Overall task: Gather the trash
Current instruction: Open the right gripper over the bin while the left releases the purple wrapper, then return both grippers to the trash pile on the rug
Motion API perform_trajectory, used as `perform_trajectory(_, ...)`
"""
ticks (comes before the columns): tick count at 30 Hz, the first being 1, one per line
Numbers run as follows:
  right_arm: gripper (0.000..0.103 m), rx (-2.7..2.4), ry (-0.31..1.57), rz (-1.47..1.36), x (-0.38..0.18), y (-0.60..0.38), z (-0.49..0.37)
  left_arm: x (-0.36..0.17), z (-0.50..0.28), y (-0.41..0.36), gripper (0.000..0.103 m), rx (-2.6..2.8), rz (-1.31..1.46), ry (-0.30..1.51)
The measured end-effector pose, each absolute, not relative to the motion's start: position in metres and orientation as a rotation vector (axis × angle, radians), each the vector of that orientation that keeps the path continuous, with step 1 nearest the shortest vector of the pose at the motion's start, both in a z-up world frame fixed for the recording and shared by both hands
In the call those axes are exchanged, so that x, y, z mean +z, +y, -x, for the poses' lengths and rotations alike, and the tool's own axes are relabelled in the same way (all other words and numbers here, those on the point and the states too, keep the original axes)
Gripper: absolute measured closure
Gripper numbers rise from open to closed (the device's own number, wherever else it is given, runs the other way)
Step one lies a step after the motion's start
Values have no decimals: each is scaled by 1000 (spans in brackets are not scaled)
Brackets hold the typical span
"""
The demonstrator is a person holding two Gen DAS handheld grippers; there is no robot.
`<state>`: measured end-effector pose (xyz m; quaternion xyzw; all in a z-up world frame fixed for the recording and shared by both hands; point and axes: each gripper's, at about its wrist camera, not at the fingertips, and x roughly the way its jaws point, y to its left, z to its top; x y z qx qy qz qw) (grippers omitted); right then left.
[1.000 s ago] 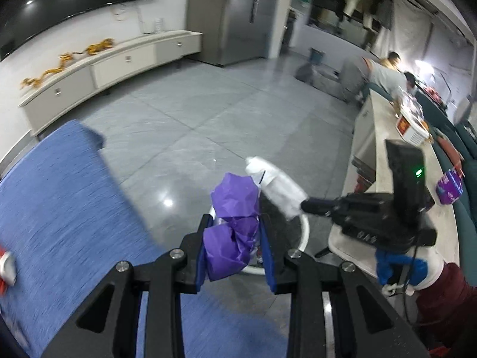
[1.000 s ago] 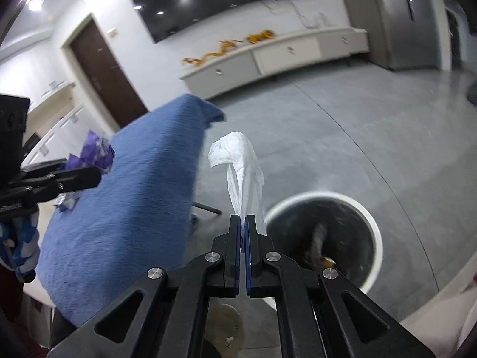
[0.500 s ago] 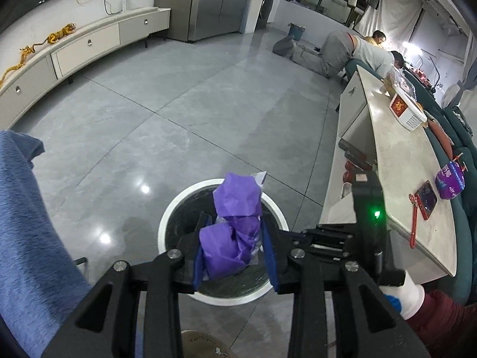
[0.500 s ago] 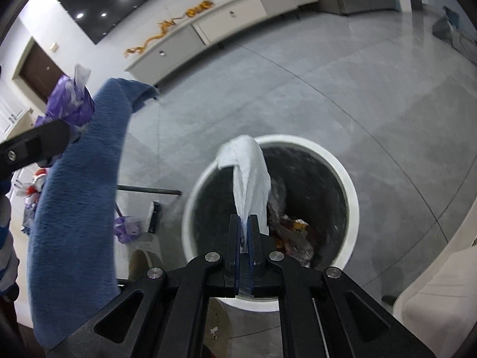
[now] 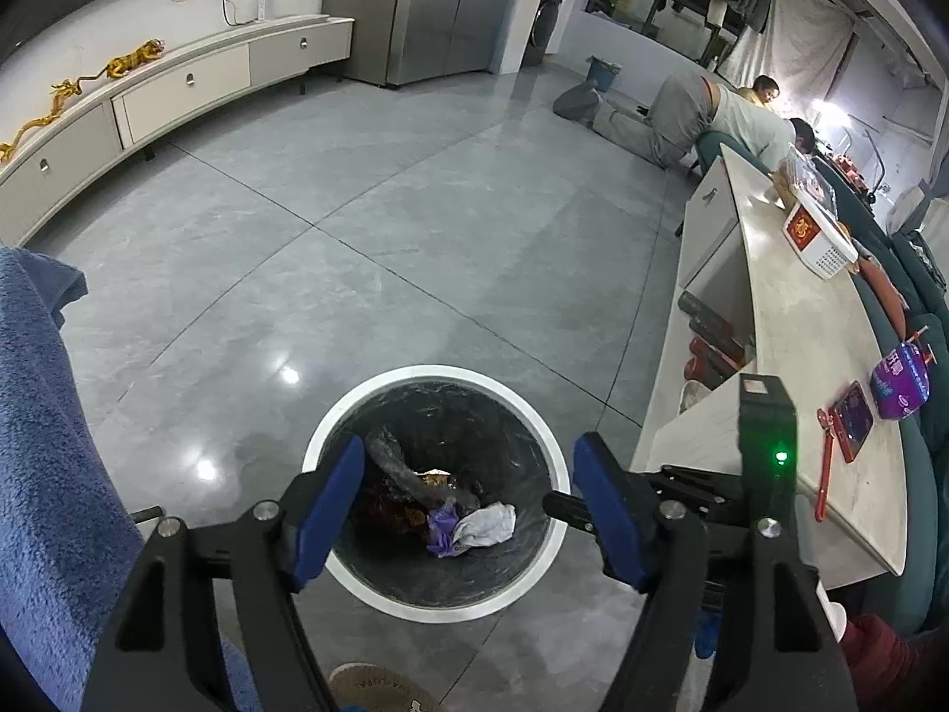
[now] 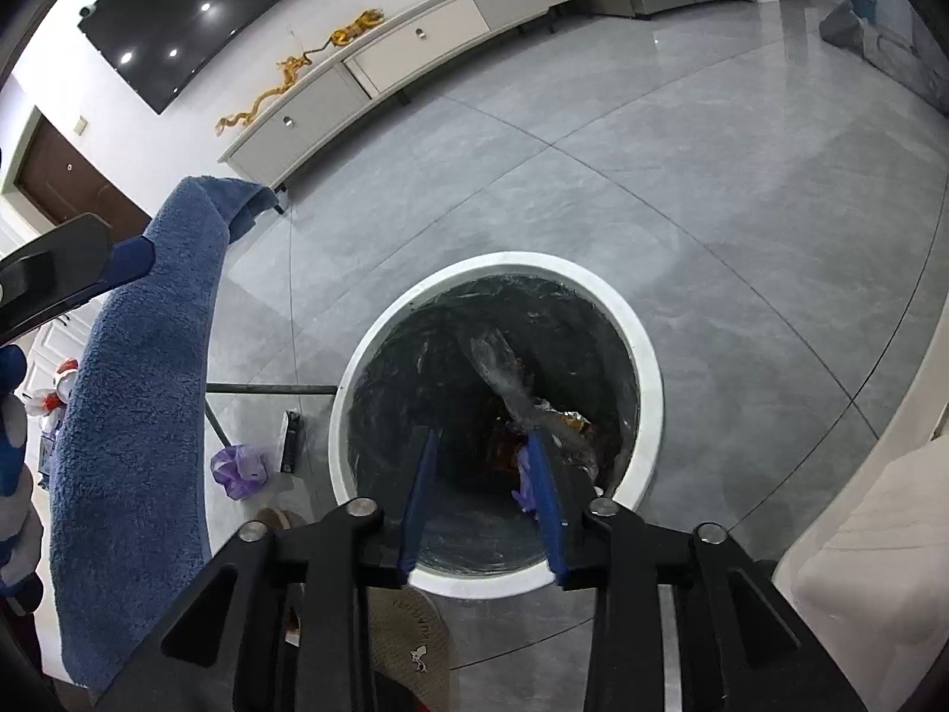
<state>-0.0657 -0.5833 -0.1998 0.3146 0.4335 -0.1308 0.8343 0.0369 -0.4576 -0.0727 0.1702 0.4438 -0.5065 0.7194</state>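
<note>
A round white-rimmed trash bin (image 5: 332,433) with a black liner stands on the grey floor; it also shows in the right wrist view (image 6: 649,356). Inside lie a crumpled purple wrapper (image 5: 442,525), a white tissue (image 5: 489,525) and older trash. My left gripper (image 5: 468,501) is open and empty above the bin. My right gripper (image 6: 483,495) is open and empty over the bin's near rim. The purple wrapper (image 6: 522,489) peeks out beside the right finger.
A blue towel-covered table (image 5: 41,474) is at the left, also in the right wrist view (image 6: 136,385). A purple bag (image 6: 237,469) lies on the floor under it. A pale counter (image 5: 812,368) with a phone and boxes runs along the right. A slipper (image 6: 409,641) lies near the bin.
Both grippers opened over the bin. The purple wrapper dropped from the left one and the white tissue from the right one; both now lie inside the bin.
</note>
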Motion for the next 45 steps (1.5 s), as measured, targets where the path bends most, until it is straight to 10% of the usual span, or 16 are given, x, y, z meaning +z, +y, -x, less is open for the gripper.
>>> perform_trajectory(10, 3, -244, 756, -646, -139, -565, 75, -44, -20, -424, 31, -1095, -348, 919)
perform_trajectory(45, 0, 39, 637, -291, 16, -387, 48, 25, -5, -50, 18, -486, -122, 666)
